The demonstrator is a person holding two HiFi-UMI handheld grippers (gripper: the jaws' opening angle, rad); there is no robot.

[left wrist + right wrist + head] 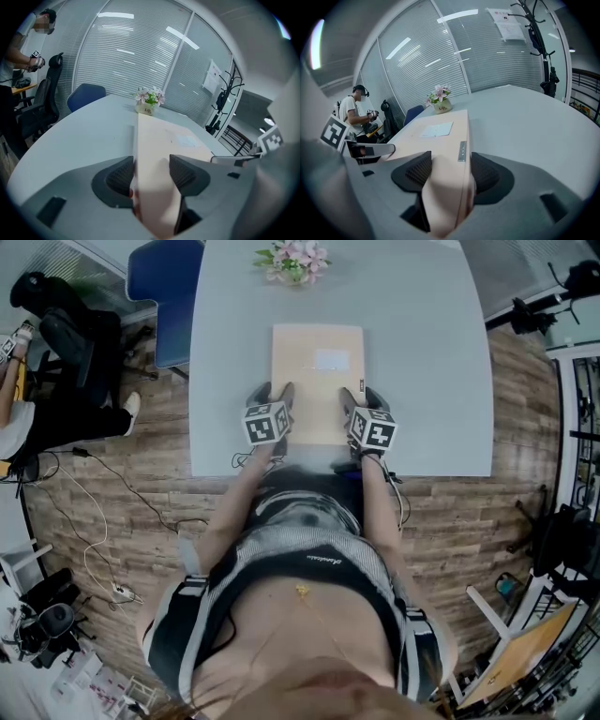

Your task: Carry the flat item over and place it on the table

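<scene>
As left tool point(274, 396) and right tool point(361, 397) clamp its near edge, the packet point(317, 376) points lengthwise at the flowers point(292, 261).

The table point(422, 352) lies open on either side of the flat item point(317, 381), out to its left and right edges. At the far edge a flower pot point(293, 261) stands in the way, and a blue chair point(164, 277) crowds the far-left corner.

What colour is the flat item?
Pale beige. The flat item bears a whitish label; the head view shows it best.
</scene>
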